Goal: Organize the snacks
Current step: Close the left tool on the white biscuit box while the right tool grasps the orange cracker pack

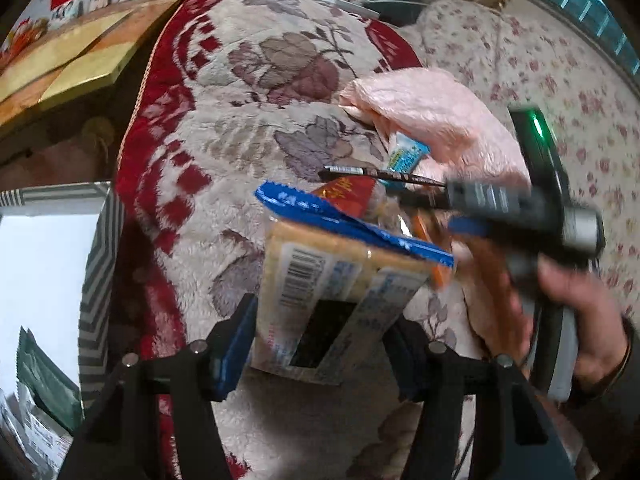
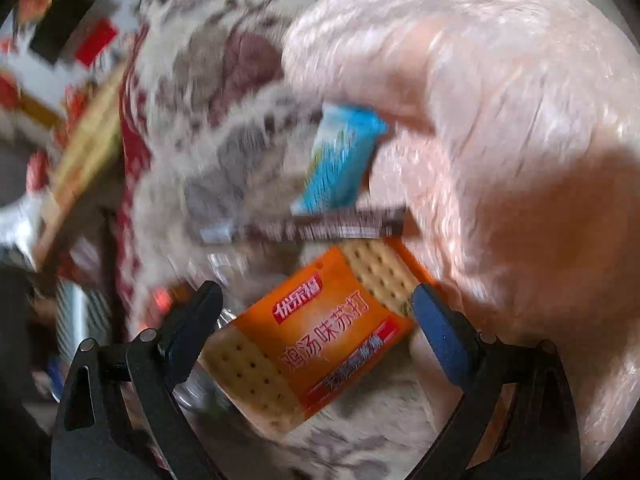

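Note:
My left gripper [image 1: 320, 348] is shut on a cracker packet [image 1: 340, 280] with a blue serrated seal and a barcode, held above the floral blanket [image 1: 248, 128]. In the left wrist view, blurred, my right gripper [image 1: 460, 210] reaches in from the right, with a hand [image 1: 576, 304] on its handle. Seen from its own camera, the right gripper [image 2: 316, 328] stands open over an orange soda-cracker packet [image 2: 320, 336] lying on the blanket between its fingers. A light blue packet [image 2: 340, 160] and a dark brown stick packet [image 2: 312, 228] lie just beyond it.
A crumpled pink plastic bag [image 1: 440, 120] lies to the right of the snacks. A red packet [image 1: 348, 196] sits under the blue seal. A striped-wall box [image 1: 96, 272] at the left holds green packets [image 1: 44, 384]. A wooden table [image 1: 72, 60] stands behind.

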{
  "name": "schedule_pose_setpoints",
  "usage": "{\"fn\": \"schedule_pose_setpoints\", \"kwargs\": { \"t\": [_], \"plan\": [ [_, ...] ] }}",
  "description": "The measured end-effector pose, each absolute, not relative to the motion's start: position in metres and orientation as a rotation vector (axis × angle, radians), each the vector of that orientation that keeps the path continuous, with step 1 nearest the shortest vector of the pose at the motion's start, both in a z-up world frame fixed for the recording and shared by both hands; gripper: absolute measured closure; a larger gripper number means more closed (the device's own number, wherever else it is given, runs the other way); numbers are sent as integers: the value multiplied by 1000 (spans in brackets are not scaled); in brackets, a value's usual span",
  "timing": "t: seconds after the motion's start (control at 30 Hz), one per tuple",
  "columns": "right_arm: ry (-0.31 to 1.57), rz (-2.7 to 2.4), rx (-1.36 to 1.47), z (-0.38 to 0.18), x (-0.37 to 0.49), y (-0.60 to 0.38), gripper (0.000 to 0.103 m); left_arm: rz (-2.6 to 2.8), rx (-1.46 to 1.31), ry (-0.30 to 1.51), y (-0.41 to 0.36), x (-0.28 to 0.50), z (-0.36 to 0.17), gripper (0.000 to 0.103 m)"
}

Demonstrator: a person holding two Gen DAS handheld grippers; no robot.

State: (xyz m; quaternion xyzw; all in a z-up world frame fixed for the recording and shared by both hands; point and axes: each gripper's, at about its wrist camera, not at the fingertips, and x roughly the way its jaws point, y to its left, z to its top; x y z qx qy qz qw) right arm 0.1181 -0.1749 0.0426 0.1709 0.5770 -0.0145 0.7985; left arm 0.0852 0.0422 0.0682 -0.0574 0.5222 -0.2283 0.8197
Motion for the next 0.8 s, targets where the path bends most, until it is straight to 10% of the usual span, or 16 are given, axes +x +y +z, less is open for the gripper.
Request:
{"fn": "schedule_pose_setpoints", "kwargs": {
  "t": [0.57, 0.67, 0.8],
  "plan": [
    [1197, 52, 396, 28, 71, -185, 6, -436, -196, 1202, 30, 124, 36, 29],
    [1145, 44, 388, 30, 71, -187, 41, -416, -228, 1211, 31, 132, 35, 28],
    [1150, 85, 344, 30, 70, -187, 43, -398, -280, 1222, 31, 139, 32, 28]
  ]
}}
